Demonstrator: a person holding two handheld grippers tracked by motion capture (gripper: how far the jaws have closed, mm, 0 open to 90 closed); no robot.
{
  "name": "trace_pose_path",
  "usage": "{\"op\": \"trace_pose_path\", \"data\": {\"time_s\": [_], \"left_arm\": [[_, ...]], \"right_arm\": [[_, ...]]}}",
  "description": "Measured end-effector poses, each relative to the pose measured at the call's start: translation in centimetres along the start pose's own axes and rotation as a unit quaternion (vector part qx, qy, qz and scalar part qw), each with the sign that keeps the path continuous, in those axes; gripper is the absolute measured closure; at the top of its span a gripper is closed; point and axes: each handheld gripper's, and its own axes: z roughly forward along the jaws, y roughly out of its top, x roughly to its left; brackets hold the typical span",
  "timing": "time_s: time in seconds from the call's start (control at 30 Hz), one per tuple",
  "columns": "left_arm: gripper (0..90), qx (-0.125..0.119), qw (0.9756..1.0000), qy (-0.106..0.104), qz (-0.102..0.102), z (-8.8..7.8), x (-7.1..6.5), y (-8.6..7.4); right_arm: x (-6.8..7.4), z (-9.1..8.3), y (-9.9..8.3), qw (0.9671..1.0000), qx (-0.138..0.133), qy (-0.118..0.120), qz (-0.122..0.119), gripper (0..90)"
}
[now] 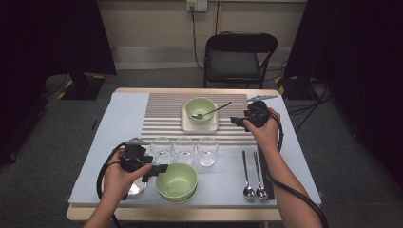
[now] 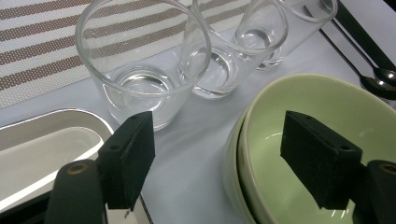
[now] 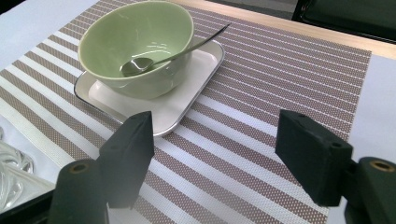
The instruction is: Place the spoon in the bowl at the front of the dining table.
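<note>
right claw hangs open over the striped woven placemat, holding nothing; a pale green bowl with a metal spoon sits on a white tray at upper left. left claw gapes, empty, across the stacked green bowls' rim.

Small tray half hidden under left hand — third glass cut off by top edge
</note>
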Motion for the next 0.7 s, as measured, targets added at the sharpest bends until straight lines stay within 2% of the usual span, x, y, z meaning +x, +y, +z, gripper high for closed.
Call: {"op": "trace_pose_path", "data": {"time_s": [0.7], "left_arm": [[26.2, 0.003, 1.0, 0.0, 0.001, 0.1, -0.2, -0.1]], "right_arm": [[-1.0, -1.3, -1.4, 0.9999, 0.007, -0.008, 0.003, 27.2]]}}
